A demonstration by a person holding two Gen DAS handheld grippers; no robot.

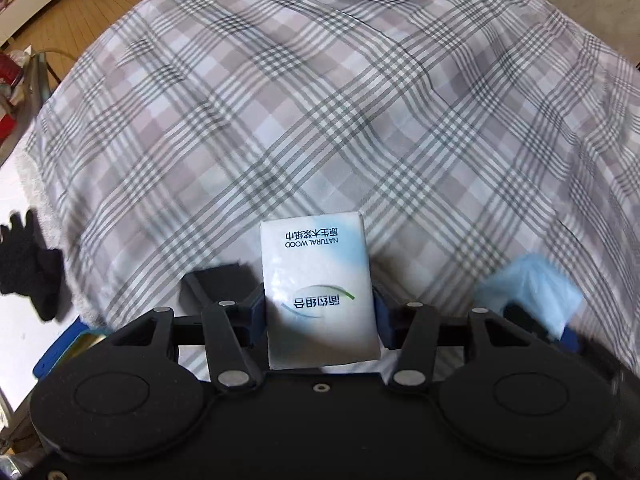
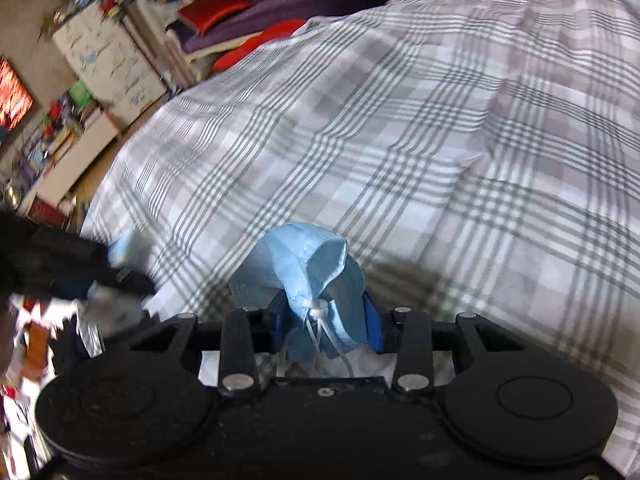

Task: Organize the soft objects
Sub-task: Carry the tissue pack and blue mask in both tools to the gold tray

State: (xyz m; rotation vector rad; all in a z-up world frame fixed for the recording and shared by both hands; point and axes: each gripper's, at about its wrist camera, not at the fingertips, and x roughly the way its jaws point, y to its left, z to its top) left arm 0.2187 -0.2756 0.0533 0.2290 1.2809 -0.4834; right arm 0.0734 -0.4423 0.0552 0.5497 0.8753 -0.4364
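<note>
My left gripper [image 1: 318, 312] is shut on a white and blue tissue pack [image 1: 318, 280] and holds it upright over the plaid bedcover [image 1: 300, 100]. My right gripper [image 2: 326, 320] is shut on a crumpled light-blue face mask [image 2: 304, 264], its white ear loops hanging down. The mask and the right gripper also show blurred at the right of the left wrist view [image 1: 528, 292]. The left gripper shows as a dark blurred shape at the left of the right wrist view [image 2: 60, 264].
A black glove [image 1: 28, 264] lies on the white surface left of the bedcover. A cluttered side table [image 1: 12, 80] stands at the far left. White drawers [image 2: 108, 60], red cushions [image 2: 216, 8] and a purple sofa stand beyond the bed.
</note>
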